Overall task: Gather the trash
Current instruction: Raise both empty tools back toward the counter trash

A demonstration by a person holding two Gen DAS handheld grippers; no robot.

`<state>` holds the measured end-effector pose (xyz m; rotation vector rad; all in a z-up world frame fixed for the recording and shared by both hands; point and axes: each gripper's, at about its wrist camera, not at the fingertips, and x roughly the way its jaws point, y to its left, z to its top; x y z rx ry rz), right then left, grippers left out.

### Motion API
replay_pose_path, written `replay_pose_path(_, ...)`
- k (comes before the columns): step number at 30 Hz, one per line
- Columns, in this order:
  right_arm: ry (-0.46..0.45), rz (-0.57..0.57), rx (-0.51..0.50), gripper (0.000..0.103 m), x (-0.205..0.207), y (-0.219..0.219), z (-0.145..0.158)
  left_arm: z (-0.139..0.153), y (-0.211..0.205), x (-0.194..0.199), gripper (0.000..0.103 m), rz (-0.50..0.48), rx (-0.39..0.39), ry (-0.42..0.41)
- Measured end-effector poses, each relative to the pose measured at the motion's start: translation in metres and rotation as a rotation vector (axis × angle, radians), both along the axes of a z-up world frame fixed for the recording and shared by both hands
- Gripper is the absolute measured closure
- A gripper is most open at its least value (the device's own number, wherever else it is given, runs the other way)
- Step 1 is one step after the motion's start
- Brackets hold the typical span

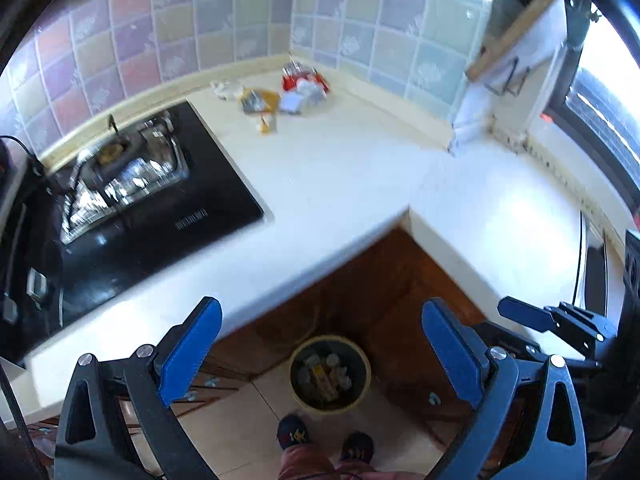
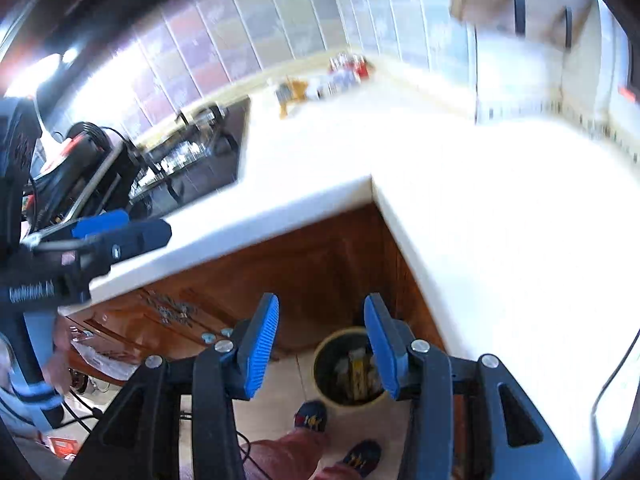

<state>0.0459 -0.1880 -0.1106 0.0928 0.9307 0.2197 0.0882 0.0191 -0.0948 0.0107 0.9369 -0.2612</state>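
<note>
A pile of trash (image 1: 280, 92) lies in the far corner of the white countertop (image 1: 340, 176): red and white wrappers, a yellow-brown packet and crumpled paper. In the right wrist view the same trash pile (image 2: 320, 84) shows blurred. On the floor below the counter's inner corner stands a round yellow bin (image 1: 294, 364) with several pieces of trash inside. My left gripper (image 1: 322, 340) hangs high above the bin, open wide and holding nothing. My right gripper (image 2: 322, 344) is also above the bin (image 2: 320, 360), open about halfway, with nothing between its blue fingers.
A black gas stove (image 1: 160, 208) with a metal burner grate is set into the counter at the left. Brown wooden cabinet doors (image 1: 380, 280) stand under the counter. A person's shoes (image 1: 292, 432) are on the tiled floor next to the bin. A window is at the far right.
</note>
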Motion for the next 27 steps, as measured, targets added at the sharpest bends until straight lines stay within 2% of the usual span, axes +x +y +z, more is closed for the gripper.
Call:
replay_pose_path(7,-0.097,0.019,-0.018,0.058,0.018,0.0,0.05,0.07,0.001,0.017,0.003,0.048,0.036,-0.095)
replay_pose_path(11,-0.13,0.027,-0.02,0.058,0.033,-0.001,0.075,0.097,0.005,0.036,0.003,0.065,0.035,-0.121)
replay_pose_path(16,-0.153,0.043,-0.042,0.058,0.063,0.008,0.099,0.114,0.006,0.069,0.003,0.057,0.034,-0.117)
replay_pose_path(20,-0.143,0.022,-0.042,0.058,0.1,0.015,0.106,0.124,0.006,0.11,0.003,0.028,0.05,-0.123)
replay_pose_path(24,-0.116,-0.023,-0.045,0.058,0.154,0.019,0.109,0.127,0.008,0.167,0.003,-0.012,0.042,-0.118)
replay_pose_path(27,-0.086,-0.059,-0.053,0.058,0.2,0.024,0.108,0.119,0.011,0.22,0.003,-0.042,0.025,-0.073)
